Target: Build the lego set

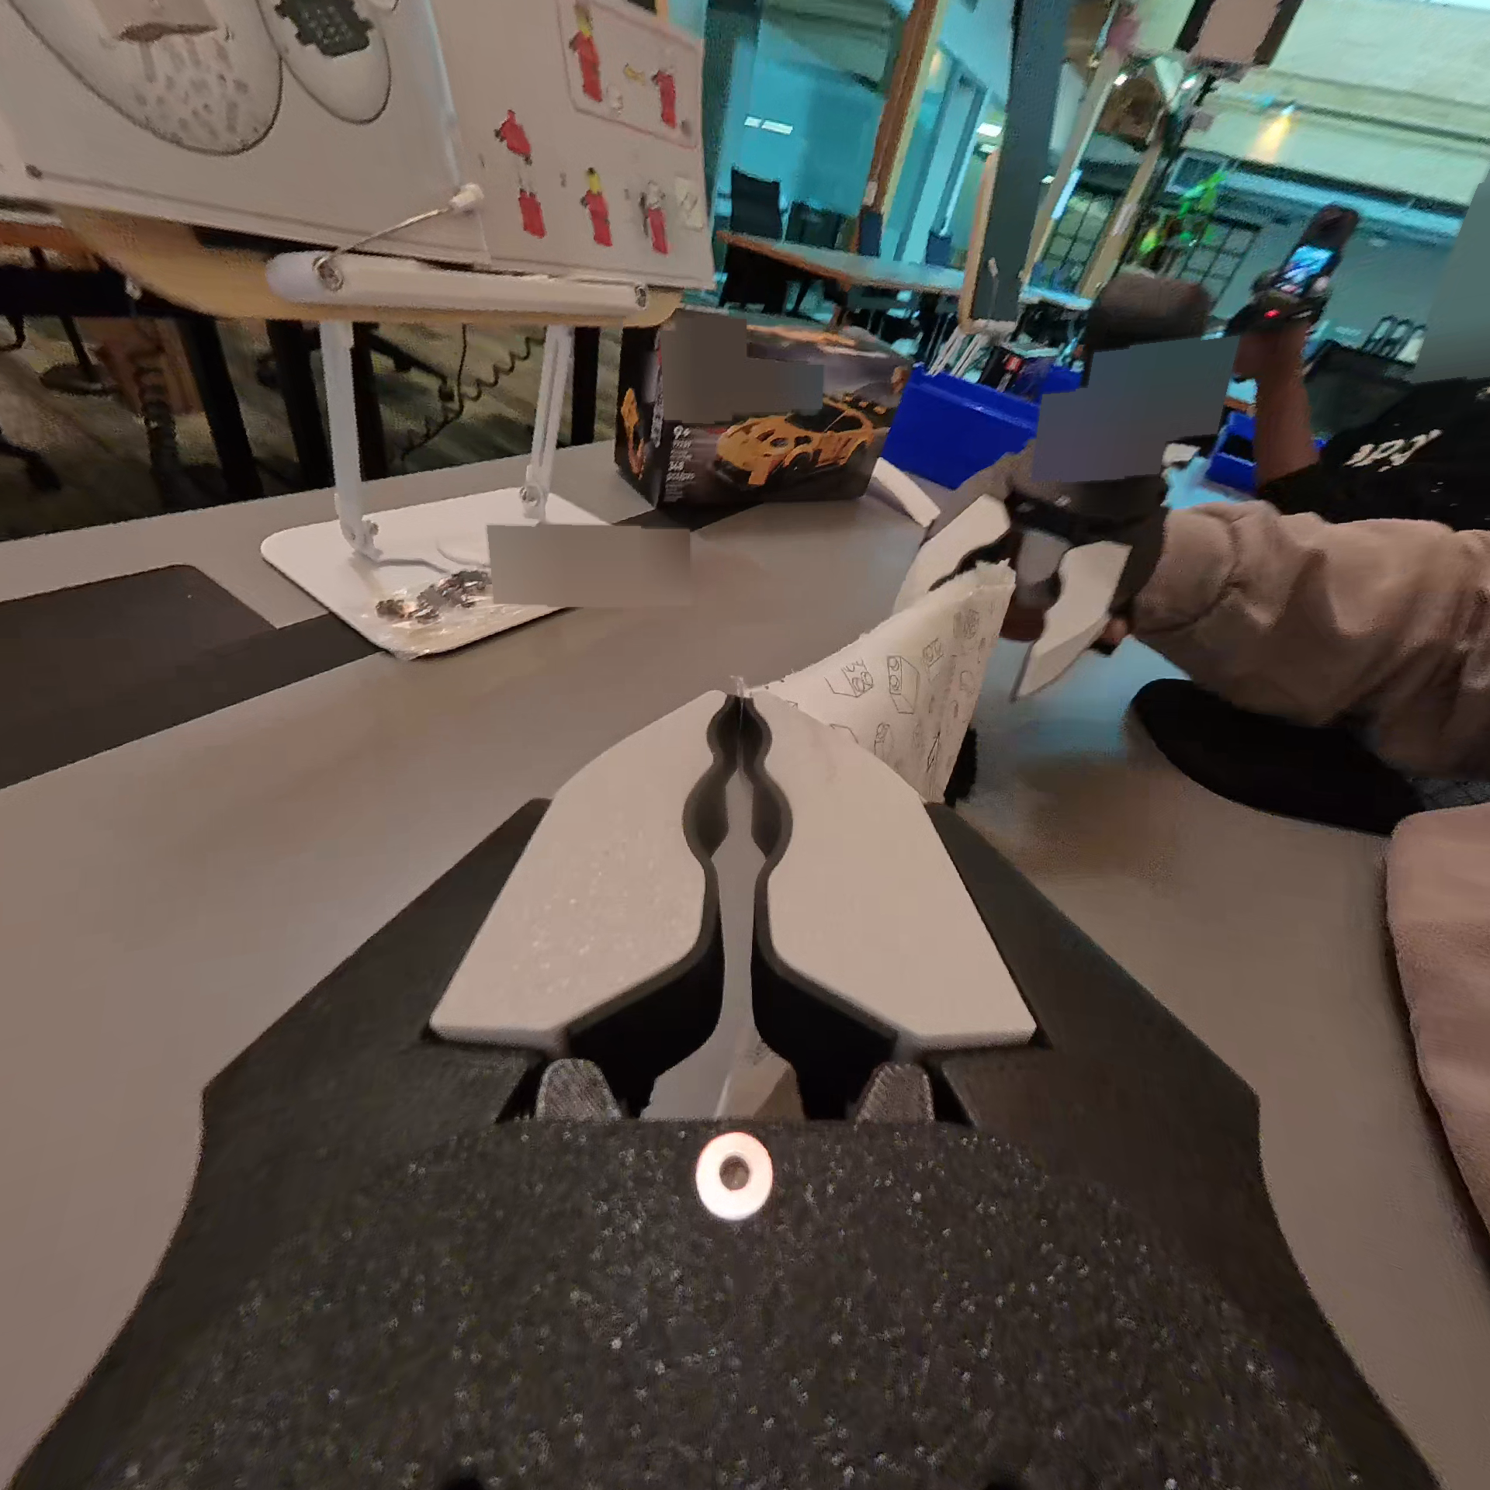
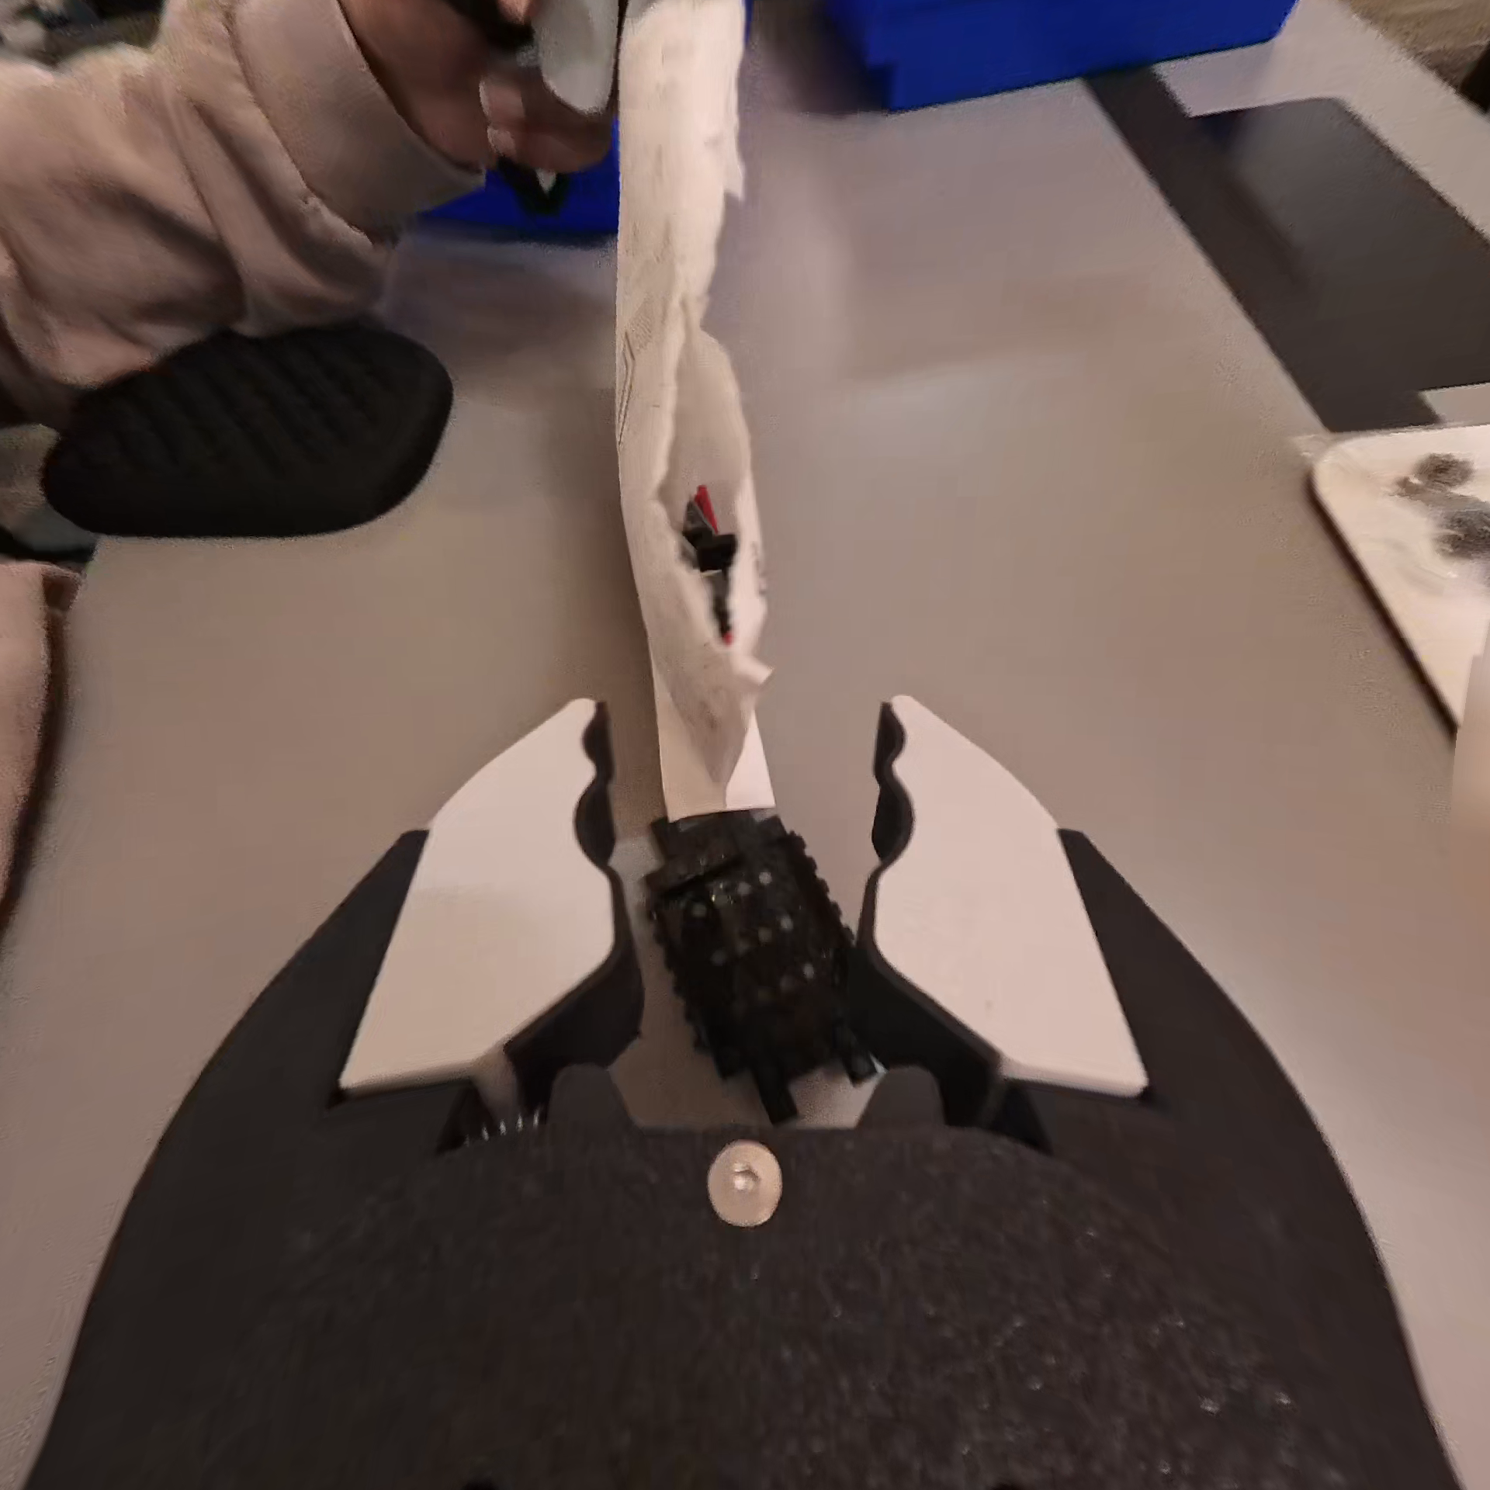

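- Across both views stretches a grey table [image 1: 242,846], with a dark mat [image 1: 121,637] laid on it at the far left of the left wrist view.
- At the table's back stands a white stand [image 1: 451,290] with an instruction booklet [image 1: 516,121] open on it; a clear packet of small dark parts [image 1: 435,601] lies on the stand's base.
- Just beside the stand sits the lego box [image 1: 758,435], dark with a yellow car pictured on it, and blue bins [image 1: 959,419] stand behind it.
- A white paper bag [image 2: 685,403] printed with brick outlines hangs stretched between the two grippers; it is torn open, and small black and red pieces [image 2: 709,540] show through the tear.
- The left gripper [image 1: 738,709] has its fingers pressed together, pinching the bag's edge at the tips.
- The right gripper [image 2: 742,709] has its fingers spread apart, with the bag's lower end running between them, touching neither.
- A black studded lego assembly [image 2: 750,943] sits on the table between the right gripper's fingers, near their base.
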A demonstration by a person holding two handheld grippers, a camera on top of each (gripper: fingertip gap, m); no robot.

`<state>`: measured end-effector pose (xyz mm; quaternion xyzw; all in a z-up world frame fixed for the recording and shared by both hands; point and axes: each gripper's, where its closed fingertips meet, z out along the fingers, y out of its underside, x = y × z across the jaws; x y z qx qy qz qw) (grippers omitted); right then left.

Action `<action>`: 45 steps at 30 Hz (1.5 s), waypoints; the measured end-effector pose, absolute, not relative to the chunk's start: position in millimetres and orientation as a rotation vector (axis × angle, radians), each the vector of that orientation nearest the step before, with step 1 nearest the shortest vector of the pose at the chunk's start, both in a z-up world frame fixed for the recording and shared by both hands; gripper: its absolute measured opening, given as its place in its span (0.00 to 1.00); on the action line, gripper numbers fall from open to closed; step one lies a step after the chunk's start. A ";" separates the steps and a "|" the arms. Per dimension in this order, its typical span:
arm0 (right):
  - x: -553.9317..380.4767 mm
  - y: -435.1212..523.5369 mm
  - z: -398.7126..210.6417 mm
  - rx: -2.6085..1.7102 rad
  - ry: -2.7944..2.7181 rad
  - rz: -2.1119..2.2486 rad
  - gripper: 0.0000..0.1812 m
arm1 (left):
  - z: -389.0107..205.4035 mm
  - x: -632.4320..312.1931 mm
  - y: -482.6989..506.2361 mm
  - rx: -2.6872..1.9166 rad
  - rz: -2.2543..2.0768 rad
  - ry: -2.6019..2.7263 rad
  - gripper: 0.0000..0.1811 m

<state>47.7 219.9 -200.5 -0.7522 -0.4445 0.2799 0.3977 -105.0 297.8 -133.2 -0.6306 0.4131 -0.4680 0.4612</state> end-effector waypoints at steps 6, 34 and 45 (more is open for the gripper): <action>27.5 213.8 -205.6 -1.763 -1.282 0.608 0.05 | -142.7 -119.4 270.0 -1.469 -1.152 1.075 0.09; 24.7 198.3 -191.4 -1.619 -1.245 0.601 0.04 | -213.0 -112.0 233.2 -1.420 -0.799 1.371 0.00; 10.1 160.7 -197.4 -1.457 -1.368 0.546 0.04 | -217.1 -100.8 194.9 -1.180 -0.719 1.544 0.00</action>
